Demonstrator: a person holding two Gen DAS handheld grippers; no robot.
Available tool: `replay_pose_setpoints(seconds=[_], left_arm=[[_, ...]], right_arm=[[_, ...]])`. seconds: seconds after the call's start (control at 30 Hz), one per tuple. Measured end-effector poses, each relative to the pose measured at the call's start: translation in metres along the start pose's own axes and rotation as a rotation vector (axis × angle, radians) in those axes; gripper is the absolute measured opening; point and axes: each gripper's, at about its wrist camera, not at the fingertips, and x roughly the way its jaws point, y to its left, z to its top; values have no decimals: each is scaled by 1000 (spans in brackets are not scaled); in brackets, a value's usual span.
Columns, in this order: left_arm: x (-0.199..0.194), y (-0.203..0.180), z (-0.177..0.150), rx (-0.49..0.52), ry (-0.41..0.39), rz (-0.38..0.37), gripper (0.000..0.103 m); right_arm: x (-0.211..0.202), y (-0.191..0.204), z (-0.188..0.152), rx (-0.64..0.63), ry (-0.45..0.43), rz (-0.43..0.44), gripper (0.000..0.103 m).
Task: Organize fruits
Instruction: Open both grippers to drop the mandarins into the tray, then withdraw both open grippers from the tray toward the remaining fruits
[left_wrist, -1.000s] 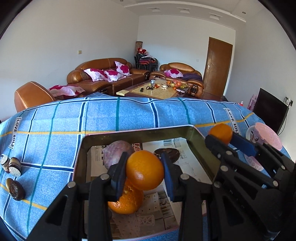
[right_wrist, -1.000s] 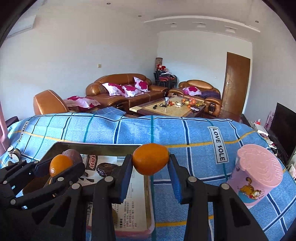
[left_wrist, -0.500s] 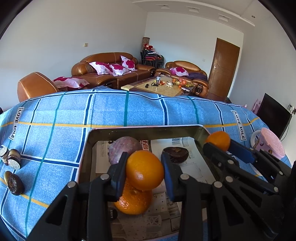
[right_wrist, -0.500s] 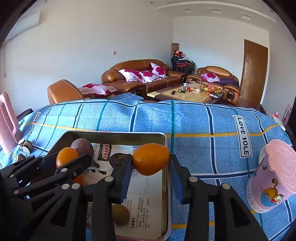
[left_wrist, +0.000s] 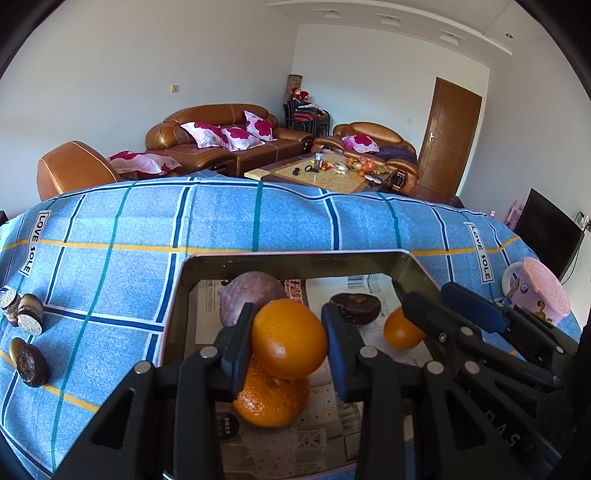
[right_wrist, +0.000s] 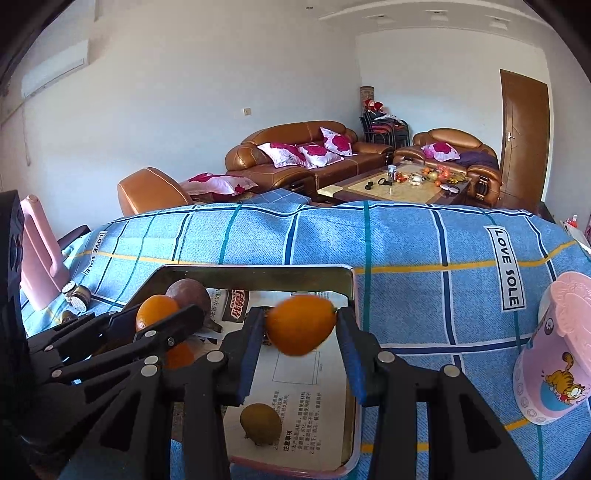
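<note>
A metal tray (left_wrist: 295, 258) lined with newspaper sits on the blue checked cloth; it also shows in the right wrist view (right_wrist: 255, 271). My left gripper (left_wrist: 288, 341) is shut on an orange (left_wrist: 290, 338) above a larger orange (left_wrist: 271, 400) in the tray. A purple fruit (left_wrist: 249, 295) and a dark fruit (left_wrist: 354, 306) lie at the tray's back. My right gripper (right_wrist: 301, 332) is over the tray; its orange (right_wrist: 301, 325) looks blurred and barely touches the spread pads. A kiwi (right_wrist: 260, 422) lies below it.
A pink lidded cup (right_wrist: 557, 354) stands right of the tray. Small jars and dark fruits (left_wrist: 26, 314) lie on the cloth to the left. A pink jug (right_wrist: 38, 254) stands far left. Sofas and a coffee table are behind.
Both grippers moved forward and down over the tray. The right gripper's jaws have spread and its orange is blurred, seemingly slipping free. The left gripper still holds its orange.
</note>
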Motion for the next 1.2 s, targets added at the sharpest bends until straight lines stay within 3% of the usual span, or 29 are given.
replay_pose_setpoints(seconds=[0.23,0.27,0.37,0.4,0.43,0.53,0.67,0.87,1.03,1.2], left_arm=[[-5,-5,1,20,-22,7,43],[-7,-7,0,26,-33,19,50],[-14,-10,-1,39,-71,44,90],[-18,-11,-2,42,-96,50,100],[-22,-13,-2,45,-126,53,103],[-31,-20,-3,84,-188,67,103],[-32,-23,-2,119,-194,96,103],[-49,-15,0,97,-316,205,103],[-44,-15,-1,126,-304,251,103],[-41,-17,-3,142,-272,251,103]], right_arm=[[-9,-8,-1,49,-45,-4,53],[-12,-9,-1,60,-65,-9,54],[-22,-16,0,98,-119,-30,60],[-25,-18,0,112,-137,-36,70],[-29,-20,1,122,-159,-47,77],[-39,-20,1,129,-211,-74,81],[-43,-19,1,130,-233,-112,85],[-60,-13,0,93,-324,-177,85],[-62,-7,-4,65,-377,-252,89],[-56,-5,-4,39,-326,-252,89]])
